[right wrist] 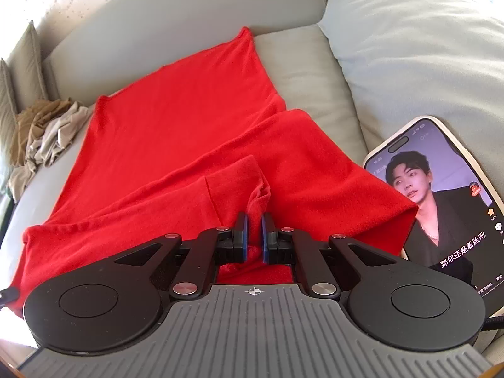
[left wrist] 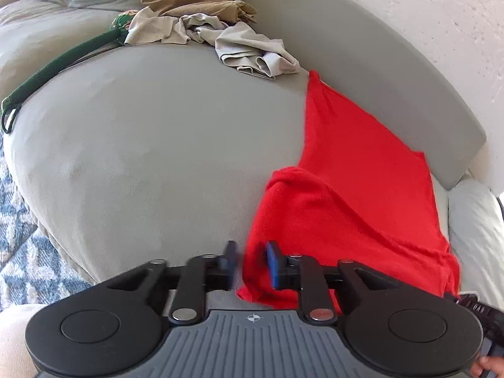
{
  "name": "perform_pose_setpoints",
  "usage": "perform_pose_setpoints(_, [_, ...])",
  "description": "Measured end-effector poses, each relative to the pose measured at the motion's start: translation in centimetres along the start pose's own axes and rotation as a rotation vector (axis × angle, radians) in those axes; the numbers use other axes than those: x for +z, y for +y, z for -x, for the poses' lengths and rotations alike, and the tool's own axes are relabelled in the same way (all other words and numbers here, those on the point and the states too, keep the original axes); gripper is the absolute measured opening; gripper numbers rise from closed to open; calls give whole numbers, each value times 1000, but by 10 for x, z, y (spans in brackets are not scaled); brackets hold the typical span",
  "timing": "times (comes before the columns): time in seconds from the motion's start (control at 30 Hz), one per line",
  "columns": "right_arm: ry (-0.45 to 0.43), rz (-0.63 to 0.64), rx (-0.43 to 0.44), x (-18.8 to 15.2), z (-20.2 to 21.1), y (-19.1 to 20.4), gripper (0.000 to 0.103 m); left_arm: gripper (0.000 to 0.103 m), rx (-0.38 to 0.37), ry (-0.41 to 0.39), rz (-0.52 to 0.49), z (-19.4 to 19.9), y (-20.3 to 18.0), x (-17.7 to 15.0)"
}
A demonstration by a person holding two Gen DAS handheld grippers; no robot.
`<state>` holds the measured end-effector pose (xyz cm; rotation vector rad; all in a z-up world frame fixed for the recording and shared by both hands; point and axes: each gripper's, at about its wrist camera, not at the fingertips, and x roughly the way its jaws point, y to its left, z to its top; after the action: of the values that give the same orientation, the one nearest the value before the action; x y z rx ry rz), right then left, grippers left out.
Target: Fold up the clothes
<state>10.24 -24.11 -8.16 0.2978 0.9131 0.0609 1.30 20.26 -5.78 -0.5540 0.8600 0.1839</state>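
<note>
right gripper (right wrist: 253, 231) pinches red garment (right wrist: 176, 145) fold, anchoring it at sofa (left wrist: 157, 145) front edge | left gripper (left wrist: 250, 263) half-open, empty, beside hem

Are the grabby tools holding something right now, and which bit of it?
The right tool pinches a bunched fold of the red garment near its front edge. The left tool is open, holding nothing.

I see a grey fabric sofa (left wrist: 157, 145) with pale cushions: one large pale cushion (right wrist: 419, 47) sits at its right end. A smartphone in a cream case (right wrist: 441, 195) leans against that cushion, its screen lit. A blue-and-white patterned rug (left wrist: 22, 252) covers the floor beside the sofa.
</note>
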Motion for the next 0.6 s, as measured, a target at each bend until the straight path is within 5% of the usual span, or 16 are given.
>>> perform_pose_setpoints(0.13, [5, 7, 4, 1, -1, -1, 9, 53, -52, -24, -9, -12, 0, 29])
perform_pose_setpoints(0.27, [5, 15, -2, 0, -2, 0, 9, 47, -137, 105, -36, -56, -9, 64])
perform_pose_setpoints(0.37, [3, 28, -6, 0, -2, 2, 9, 8, -177, 168, -49, -84, -14, 77])
perform_pose_setpoints(0.5, [2, 45, -5, -1, -2, 3, 9, 0, -192, -22, 27, -85, -5, 95])
perform_pose_setpoints(0.6, [0, 52, -7, -1, -2, 3, 9, 4, -149, -196, 158, -66, 12, 104])
